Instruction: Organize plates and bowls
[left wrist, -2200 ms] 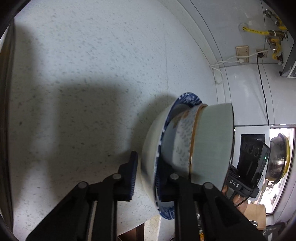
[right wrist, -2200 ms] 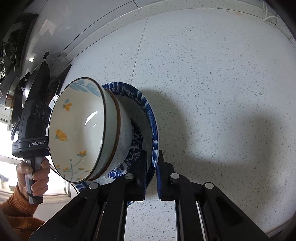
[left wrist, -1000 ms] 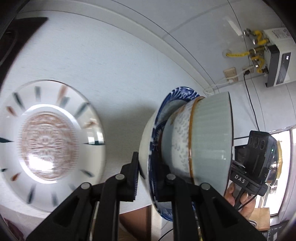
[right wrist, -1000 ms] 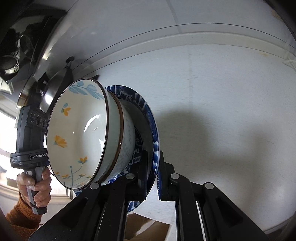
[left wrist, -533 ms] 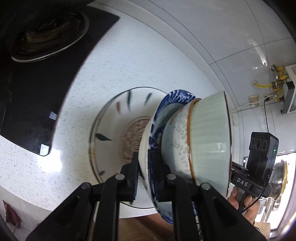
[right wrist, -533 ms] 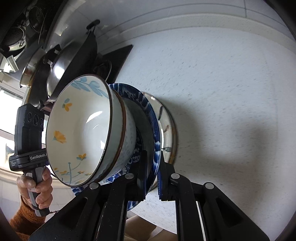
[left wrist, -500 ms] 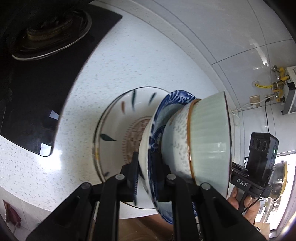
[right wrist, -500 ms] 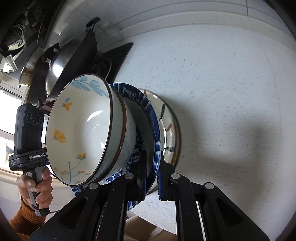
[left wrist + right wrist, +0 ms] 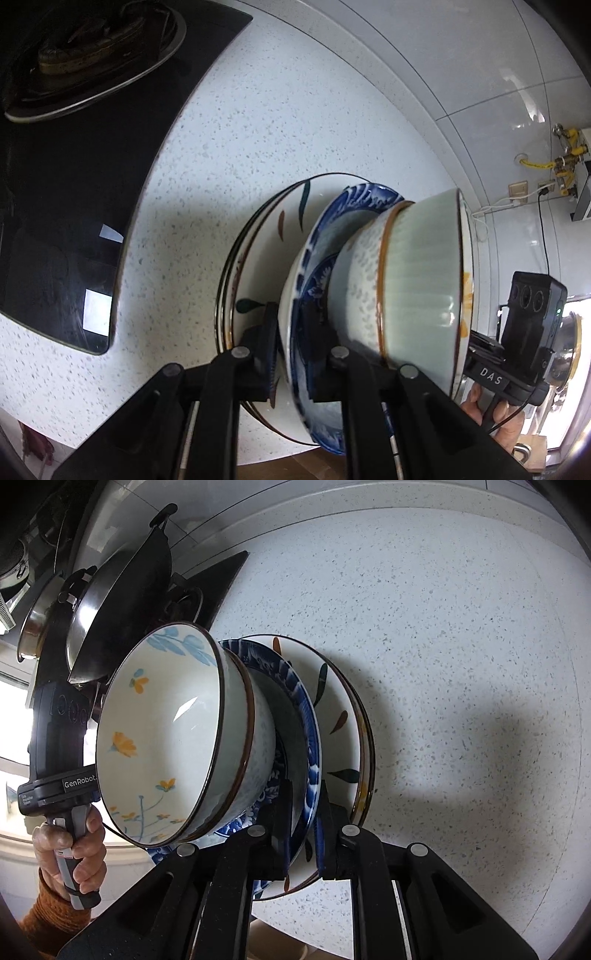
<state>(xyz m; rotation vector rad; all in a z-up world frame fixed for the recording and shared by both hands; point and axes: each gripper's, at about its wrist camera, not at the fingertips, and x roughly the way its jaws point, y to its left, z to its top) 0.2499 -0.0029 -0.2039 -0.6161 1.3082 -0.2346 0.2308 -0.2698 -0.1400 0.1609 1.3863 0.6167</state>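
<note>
A blue patterned plate [image 9: 354, 199] [image 9: 295, 686] carries two nested bowls: a speckled outer one [image 9: 358, 277] [image 9: 258, 749] and a pale green ribbed one [image 9: 421, 273] with yellow flowers inside [image 9: 162, 738]. My left gripper [image 9: 291, 350] is shut on the plate's rim on one side. My right gripper [image 9: 304, 823] is shut on the opposite rim. This stack hangs close over a white plate with painted leaf strokes [image 9: 266, 251] [image 9: 340, 701] lying on the speckled counter [image 9: 443, 627]. Whether the two plates touch, I cannot tell.
A black glass cooktop [image 9: 74, 147] with a burner [image 9: 92, 48] lies left of the plates, and a wok [image 9: 122, 609] stands on it. The counter's front edge [image 9: 258, 458] runs just below the plates. A tiled wall [image 9: 480, 74] with sockets and yellow pipes rises behind.
Both grippers carried the plate and bowls across the counter and downward. The white leaf plate, off to the side a second ago, now lies directly under the stack.
</note>
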